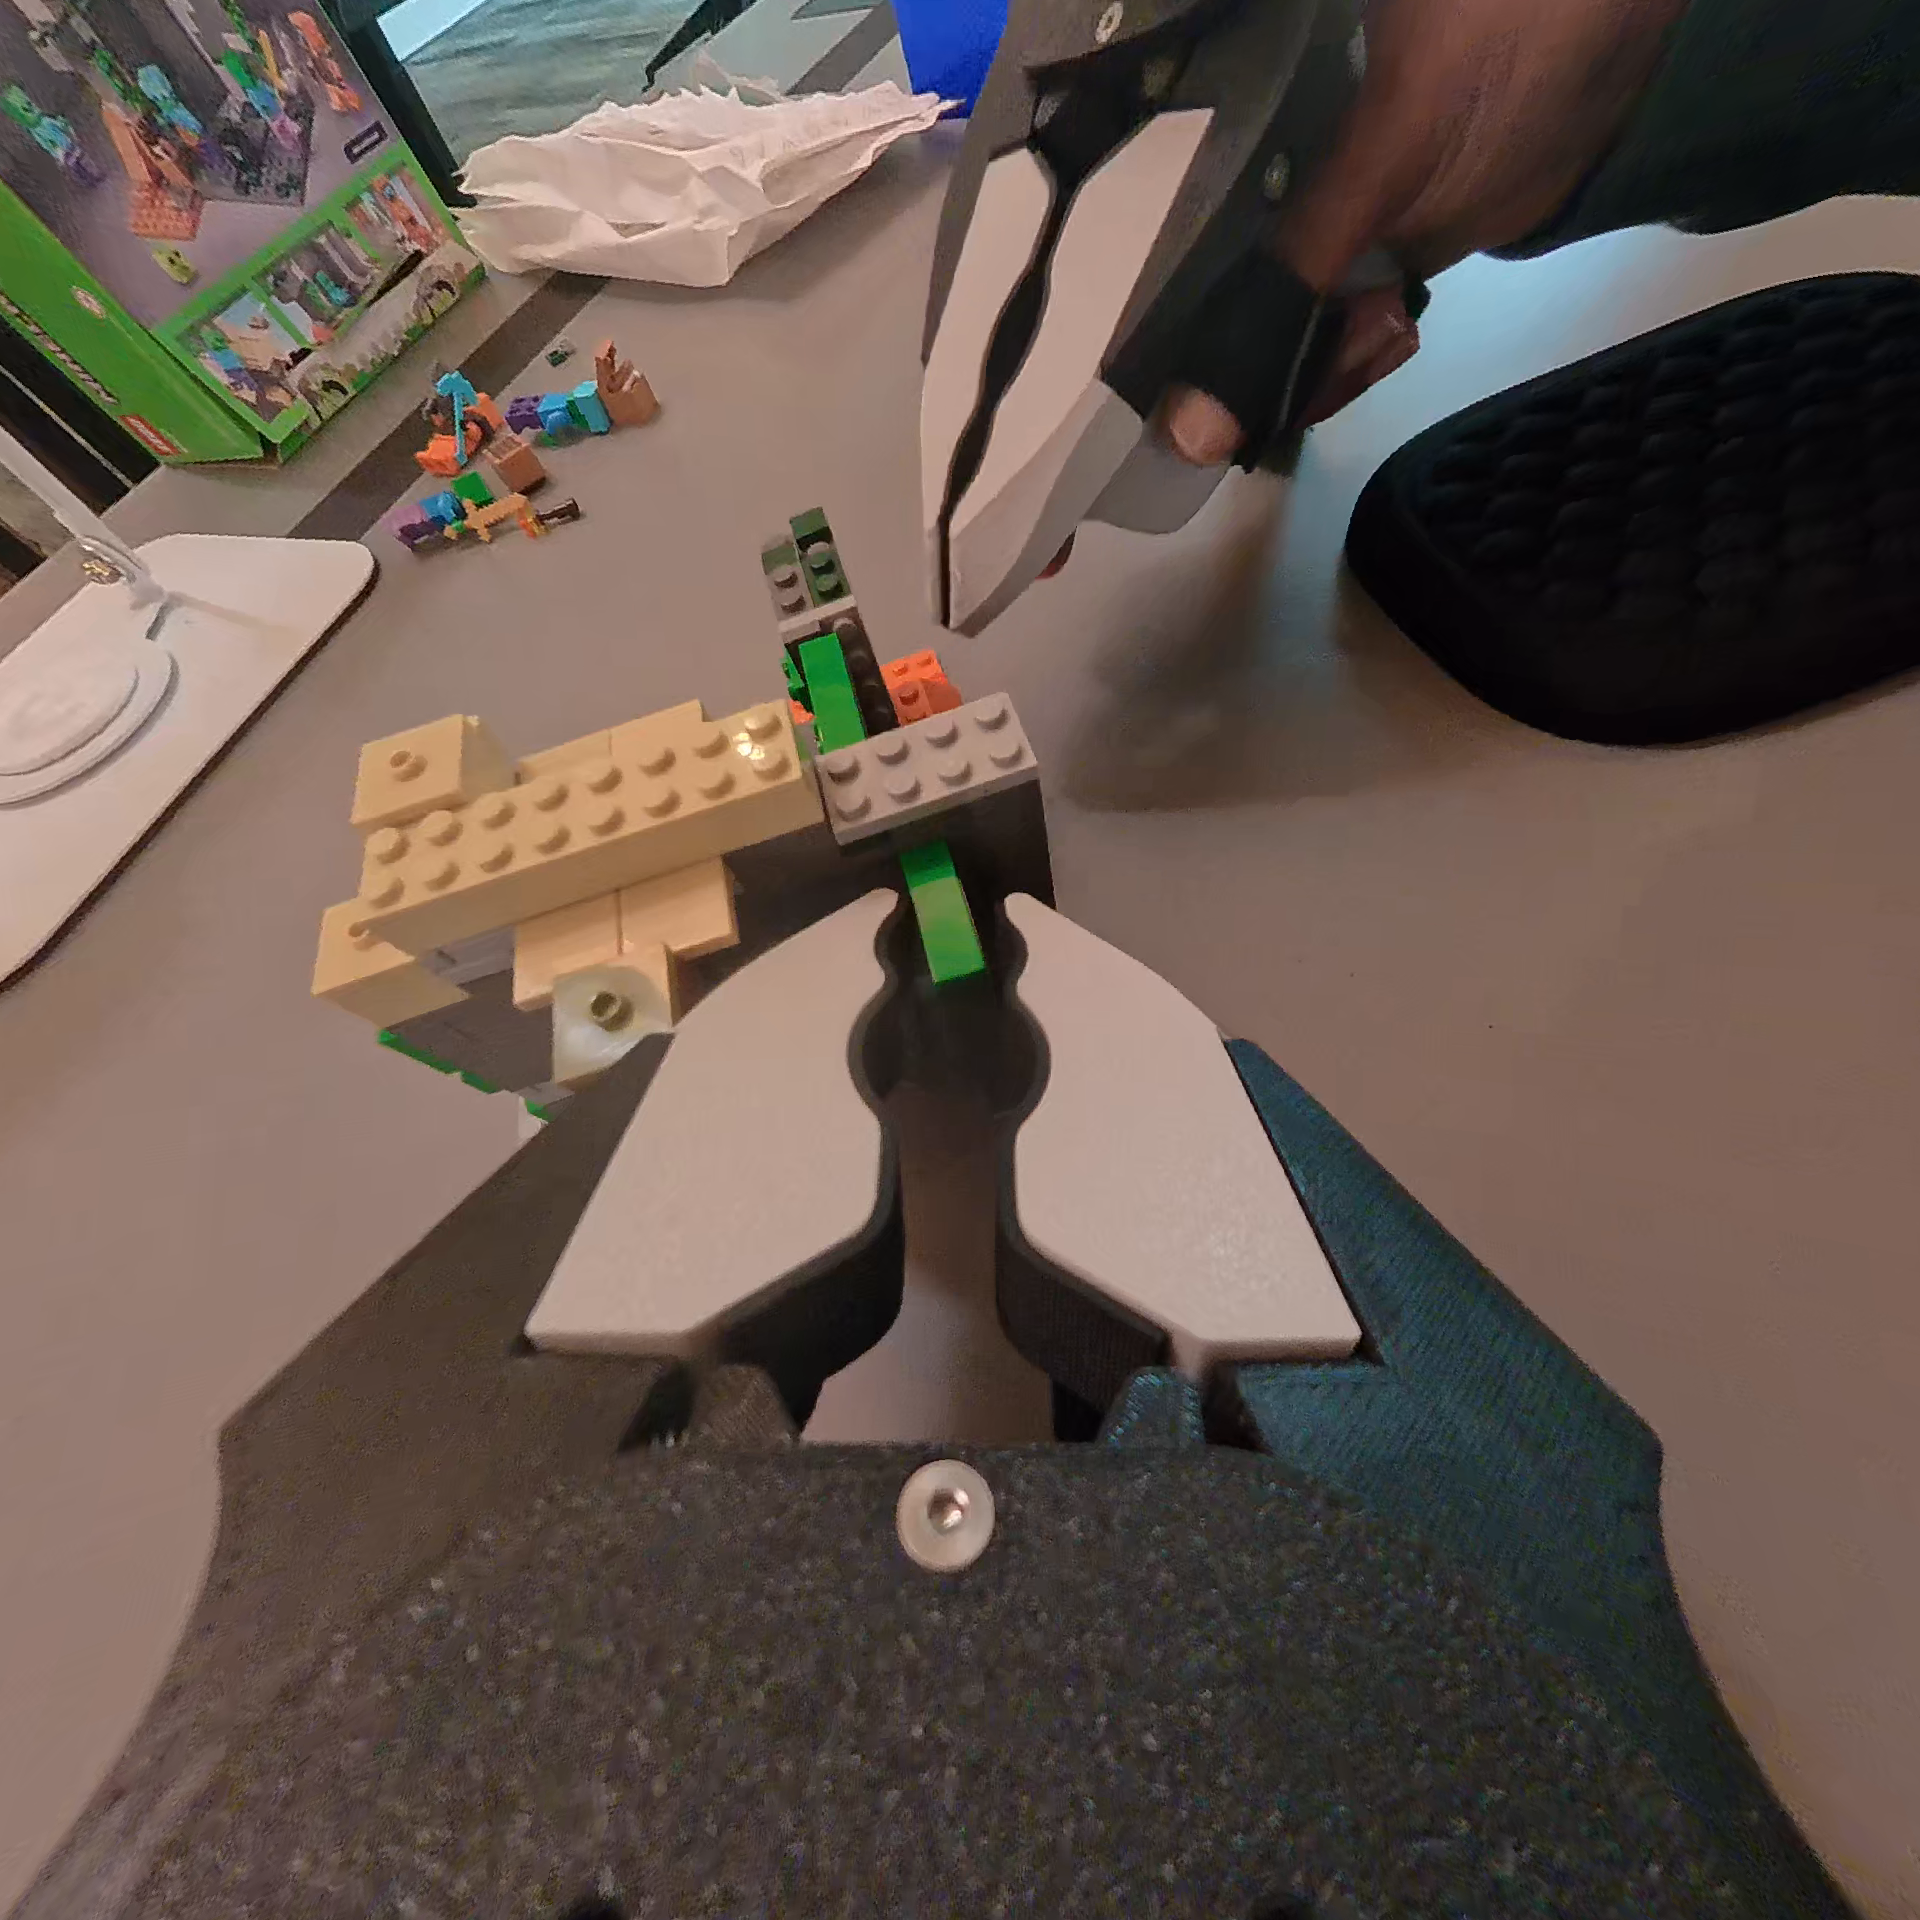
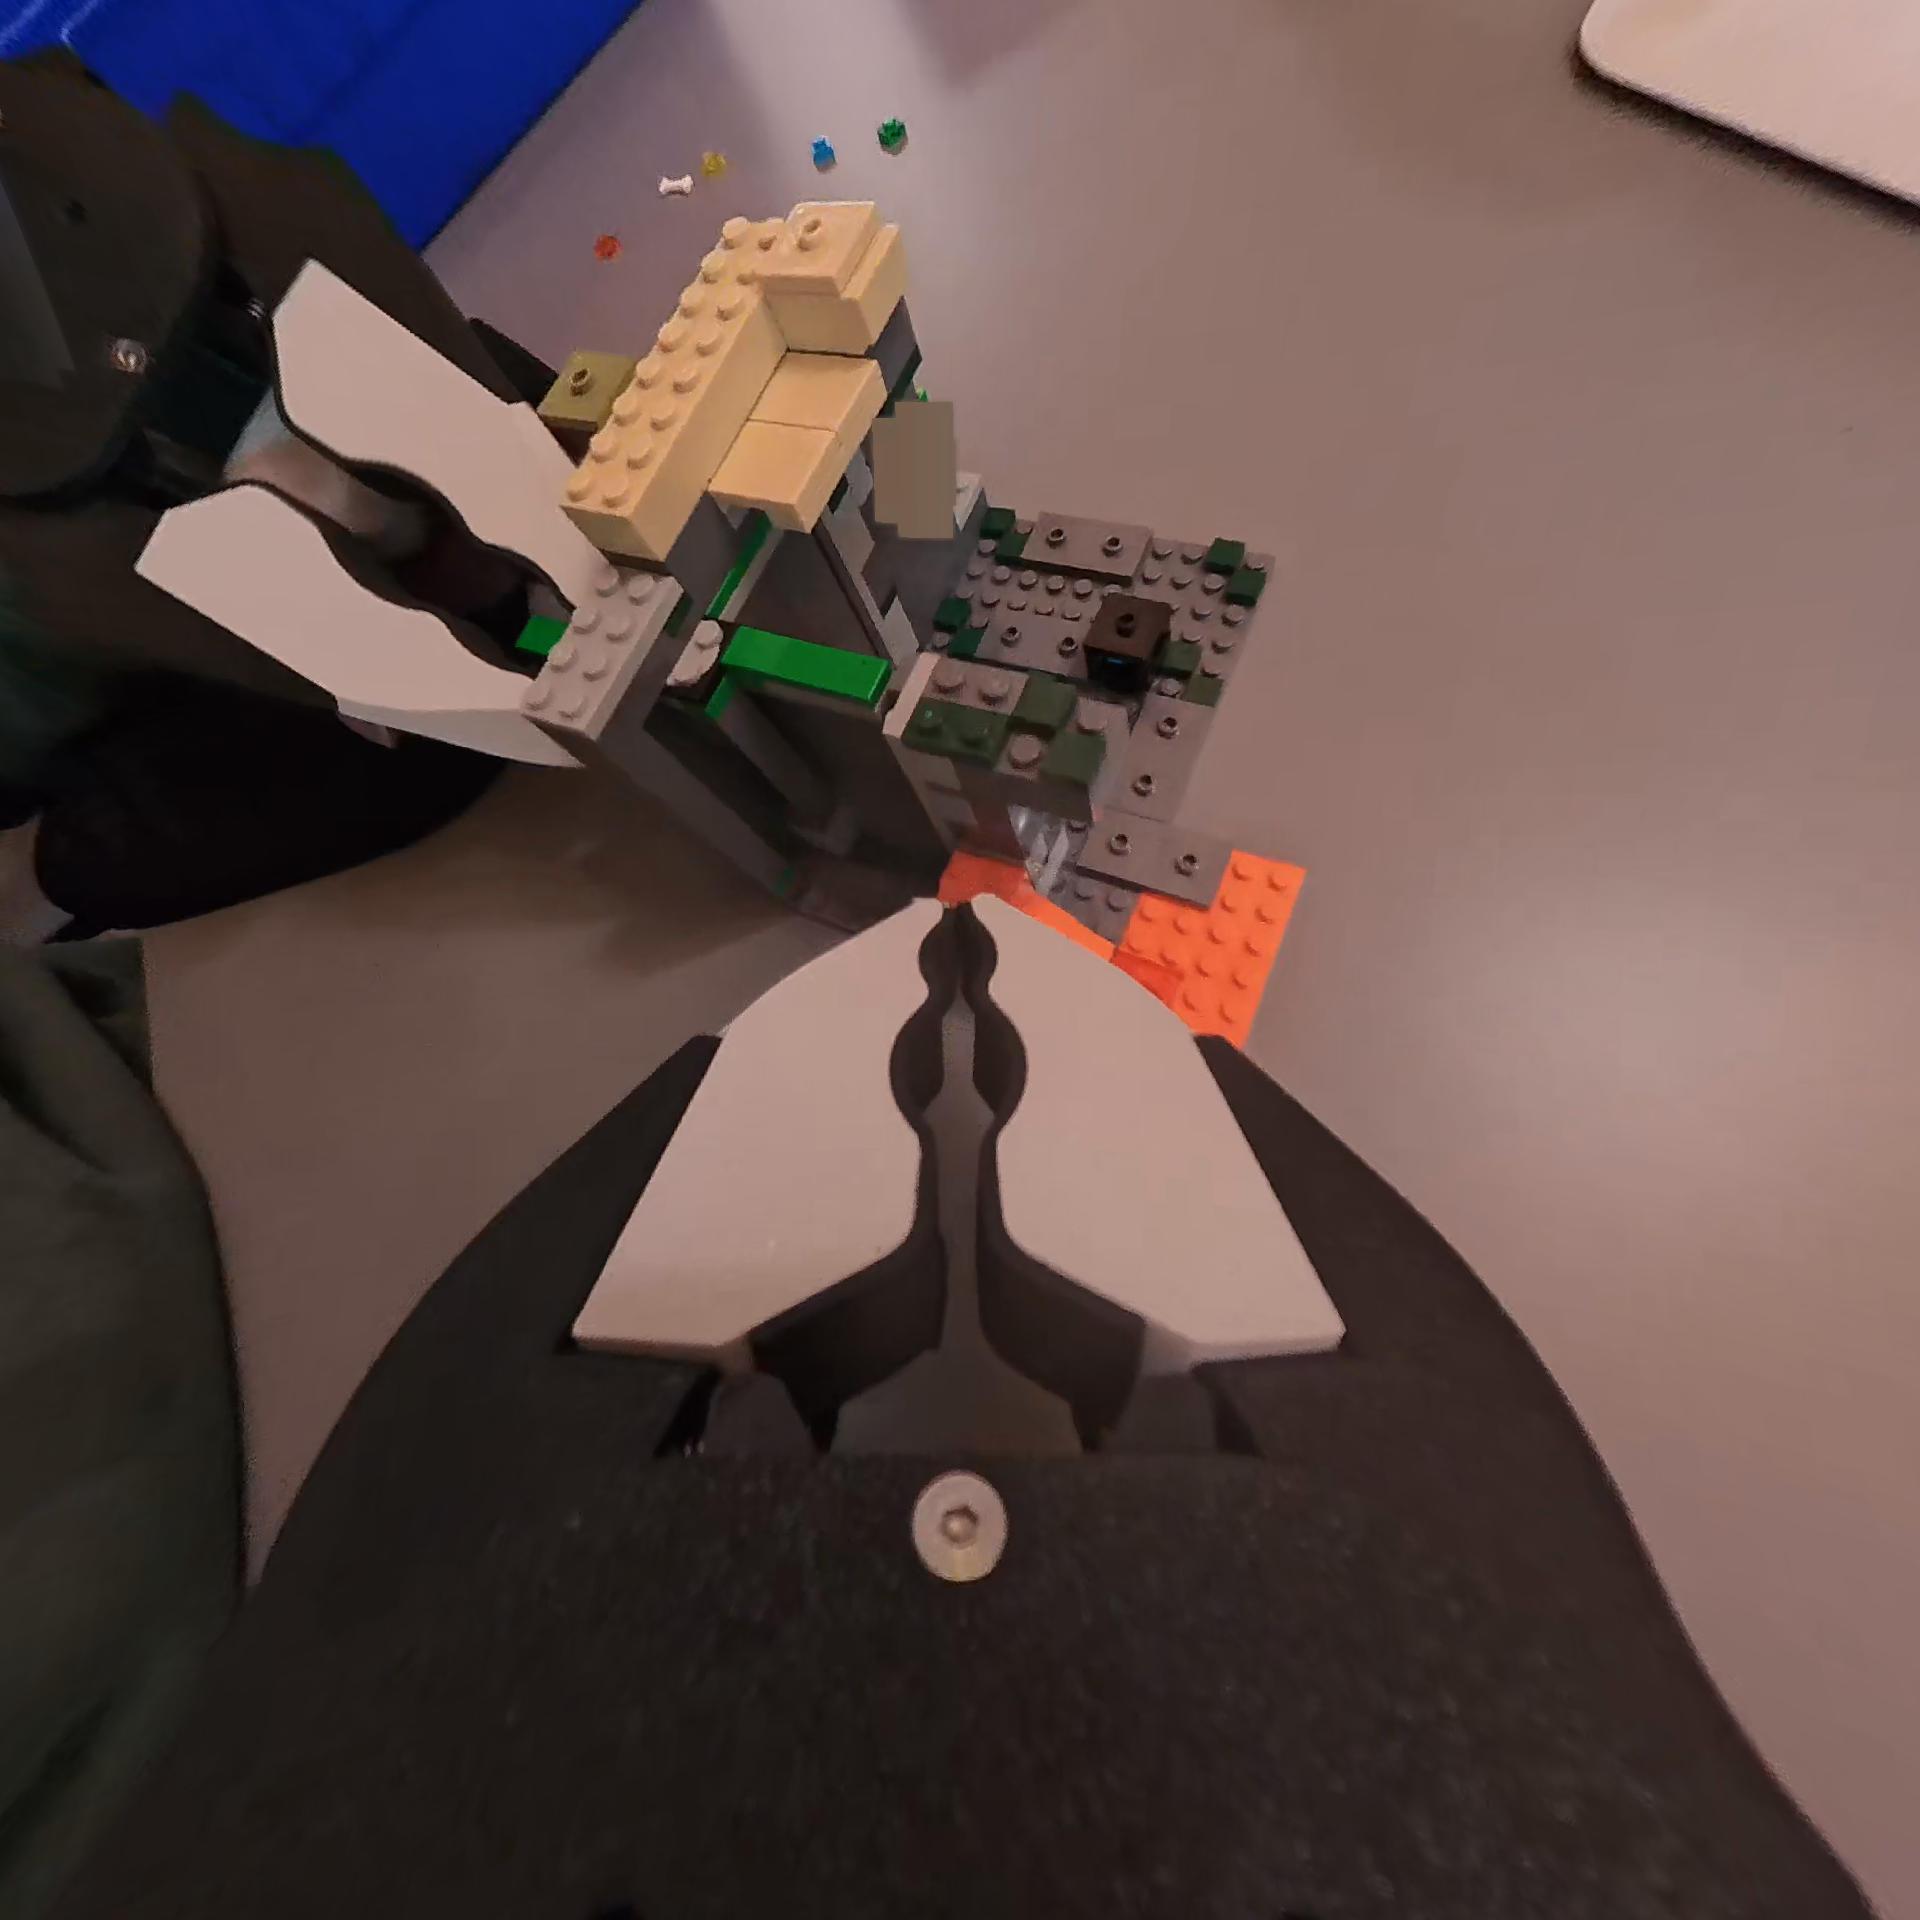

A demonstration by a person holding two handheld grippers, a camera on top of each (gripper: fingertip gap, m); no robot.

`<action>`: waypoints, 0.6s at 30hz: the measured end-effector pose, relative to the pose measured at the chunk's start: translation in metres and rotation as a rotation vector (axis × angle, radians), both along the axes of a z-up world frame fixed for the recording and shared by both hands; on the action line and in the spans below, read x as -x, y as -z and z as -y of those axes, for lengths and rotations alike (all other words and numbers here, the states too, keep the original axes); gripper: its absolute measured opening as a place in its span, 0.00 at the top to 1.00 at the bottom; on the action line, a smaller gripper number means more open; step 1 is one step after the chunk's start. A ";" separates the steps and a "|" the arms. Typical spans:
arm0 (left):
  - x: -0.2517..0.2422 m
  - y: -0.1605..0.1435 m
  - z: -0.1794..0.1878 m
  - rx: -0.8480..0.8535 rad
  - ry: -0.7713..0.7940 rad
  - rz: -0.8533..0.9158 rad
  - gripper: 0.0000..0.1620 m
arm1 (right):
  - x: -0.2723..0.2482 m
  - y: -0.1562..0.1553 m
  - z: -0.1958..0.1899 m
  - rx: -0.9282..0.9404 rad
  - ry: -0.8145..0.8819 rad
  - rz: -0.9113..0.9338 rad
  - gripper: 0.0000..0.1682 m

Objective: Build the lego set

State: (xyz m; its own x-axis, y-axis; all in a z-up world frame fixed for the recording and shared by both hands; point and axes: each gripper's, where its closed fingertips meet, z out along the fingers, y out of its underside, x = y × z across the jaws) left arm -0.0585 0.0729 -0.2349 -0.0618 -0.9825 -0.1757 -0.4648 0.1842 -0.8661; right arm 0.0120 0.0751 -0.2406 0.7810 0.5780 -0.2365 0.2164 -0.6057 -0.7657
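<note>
While the left wrist view looks down its own fingers, the left gripper (image 1: pixel 951 914) sits right up against the near end of the lego build (image 1: pixel 665 831), fingers a little apart with a green strip (image 1: pixel 943 914) poking out between them; I can't tell for sure if they're actually pinching it or just bracketing it. Just beyond is a grey brick (image 1: pixel 925 769), and a long tan brick (image 1: pixel 582 821) runs off to the left. The right gripper (image 1: pixel 961 582) hangs above the far side of the build, fingers nearly together with nothing in them, a hand (image 1: pixel 1455 177) wrapped round its handle. Far left on the grey table (image 1: pixel 1351 1039) are loose pieces (image 1: pixel 509 447), the set's box (image 1: pixel 208 208) and some crumpled paper (image 1: pixel 707 177). Over in the right wrist view, the right gripper (image 2: pixel 956 906) is close to shut and empty, tips hovering just above the near edge of the build by an orange plate (image 2: pixel 1216 945). From here you can see the build is a tall grey tower on a studded grey base (image 2: pixel 1101 613), tan bricks on top, left gripper (image 2: pixel 540 644) at the grey brick on its left side. My guess is that it's light and stiff but top-heavy, and the joints will pop if squeezed or twisted, so I'd brace the solid grey walls low down and press new pieces straight down on the studs, not grab that thin green strip.
</note>
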 end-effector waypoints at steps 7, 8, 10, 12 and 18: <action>0.000 0.001 0.000 -0.026 -0.010 -0.004 0.92 | 0.000 0.012 0.000 -0.049 -0.012 0.139 1.00; 0.000 0.001 0.000 -0.031 -0.012 -0.005 0.92 | 0.001 0.014 -0.002 -0.054 0.007 0.164 0.84; 0.000 0.001 0.001 -0.033 -0.014 -0.007 0.92 | 0.003 0.018 -0.003 -0.047 0.034 0.193 0.75; -0.001 0.001 0.002 -0.034 -0.012 -0.008 0.91 | 0.005 0.019 -0.004 -0.058 0.059 0.199 0.75; -0.001 0.001 0.009 -0.080 -0.003 -0.022 0.90 | 0.004 0.010 -0.006 -0.130 0.142 0.189 0.88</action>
State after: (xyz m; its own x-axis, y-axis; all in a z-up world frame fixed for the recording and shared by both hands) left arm -0.0572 0.0643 -0.2359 -0.0632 -0.9655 -0.2527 -0.4841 0.2511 -0.8382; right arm 0.0083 0.0812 -0.2508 0.8797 0.4754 -0.0096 0.2829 -0.5395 -0.7930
